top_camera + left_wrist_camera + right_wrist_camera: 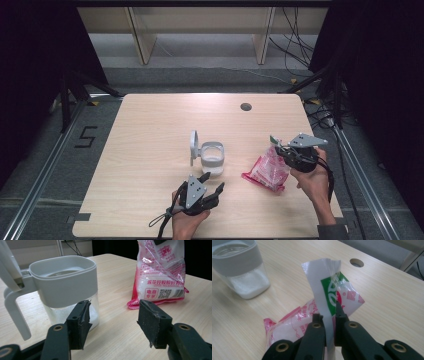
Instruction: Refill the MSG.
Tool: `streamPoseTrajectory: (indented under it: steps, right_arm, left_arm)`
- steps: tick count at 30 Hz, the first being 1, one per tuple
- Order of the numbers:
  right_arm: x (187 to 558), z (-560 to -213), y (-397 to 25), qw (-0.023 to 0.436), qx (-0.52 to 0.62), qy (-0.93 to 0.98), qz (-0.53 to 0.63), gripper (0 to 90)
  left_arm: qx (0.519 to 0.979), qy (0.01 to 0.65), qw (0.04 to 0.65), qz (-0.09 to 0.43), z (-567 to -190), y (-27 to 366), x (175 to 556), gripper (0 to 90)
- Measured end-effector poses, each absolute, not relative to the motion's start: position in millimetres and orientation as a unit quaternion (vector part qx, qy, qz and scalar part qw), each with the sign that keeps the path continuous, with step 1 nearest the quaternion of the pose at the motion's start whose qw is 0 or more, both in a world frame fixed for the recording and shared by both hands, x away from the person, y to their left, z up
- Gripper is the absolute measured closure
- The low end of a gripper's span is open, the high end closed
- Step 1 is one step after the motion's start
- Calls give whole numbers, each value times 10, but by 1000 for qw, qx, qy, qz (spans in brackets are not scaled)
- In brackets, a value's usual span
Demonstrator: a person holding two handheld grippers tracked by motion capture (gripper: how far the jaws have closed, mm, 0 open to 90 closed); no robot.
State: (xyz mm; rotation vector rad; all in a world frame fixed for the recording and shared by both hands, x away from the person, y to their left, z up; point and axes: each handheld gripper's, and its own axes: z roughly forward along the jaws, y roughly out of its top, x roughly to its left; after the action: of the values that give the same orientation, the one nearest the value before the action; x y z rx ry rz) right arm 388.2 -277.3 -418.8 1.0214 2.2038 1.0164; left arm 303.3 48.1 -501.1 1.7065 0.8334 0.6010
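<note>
Material: pink-and-clear plastic bag of white granules (pixel 269 171), crinkled and printed with red characters, its folded top bearing a green mark; beside it a clear square jar with a grey plastic collar, handle and flip lid (pixel 209 157), the lid standing open.
Bag position: on the pale wooden bench (pixel 150 130), at about four o'clock from the bench's middle, its lower end resting on the wood and its top end lifted.
Jar position: near the bench's middle, at about nine o'clock from the bag and apart from it; a shallow layer of white granules lies in its bottom (pixel 62 312).
Right tongs (pixel 329 312): pressed together on the bag's folded top edge (pixel 324 277), pinching it so the bag hangs tilted from that strip.
Left tongs (pixel 113 315): spread wide and holding nothing, hovering just short of the jar, at about six o'clock from it.
Step in hand: judged to be the lifting of the bag by its top, ahead of pouring into the open jar.
Next move: likely calls for the left tongs to steady the jar or take the bag's other corner, while the right tongs carry the bag over the jar mouth.
Unclear: whether the bag's top is already cut open cannot be told.
</note>
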Motion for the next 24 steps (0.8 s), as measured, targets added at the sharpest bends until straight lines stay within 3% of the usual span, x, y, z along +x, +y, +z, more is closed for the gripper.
streamPoseTrajectory:
  steps: [24]
  right_arm:
    - [3952,-4331,-2898,260,431,784,364,827]
  left_arm:
    - [712,361,542,260,-4950,657,3034,451]
